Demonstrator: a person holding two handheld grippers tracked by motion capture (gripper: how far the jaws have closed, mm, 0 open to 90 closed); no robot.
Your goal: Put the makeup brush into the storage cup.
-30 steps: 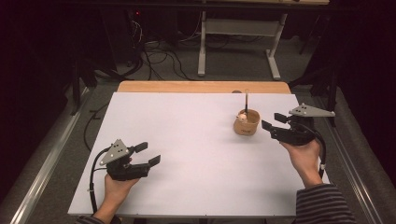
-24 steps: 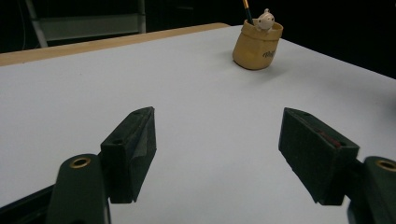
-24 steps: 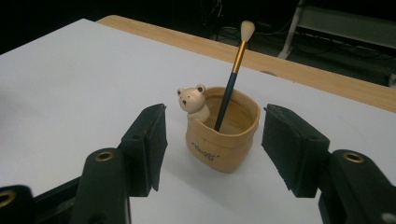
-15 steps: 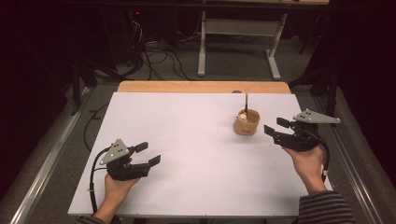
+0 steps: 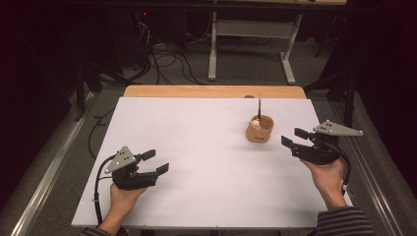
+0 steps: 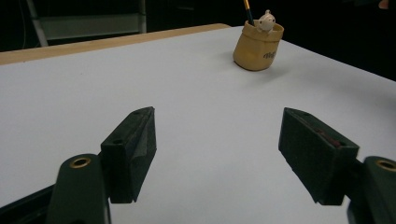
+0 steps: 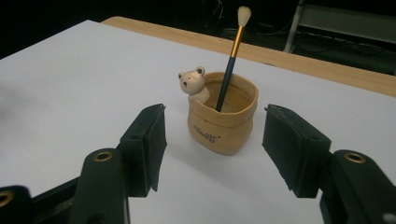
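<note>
A tan sack-shaped cup with a small bear figure on its rim stands upright on the right half of the white table. A dark-handled brush stands in it, bristles up. My right gripper is open just to the right of the cup, jaws pointing at it, with nothing between them. In the right gripper view the cup and brush sit a little beyond the open jaws. My left gripper rests open near the table's front left, far from the cup.
A wooden strip runs along the table's far edge. Behind it on the floor are cables and a white metal frame. The table's right edge lies close to my right hand.
My right gripper has drawn back toward the near side and slightly right, away from the cup. The left gripper and the cup have stayed put.
</note>
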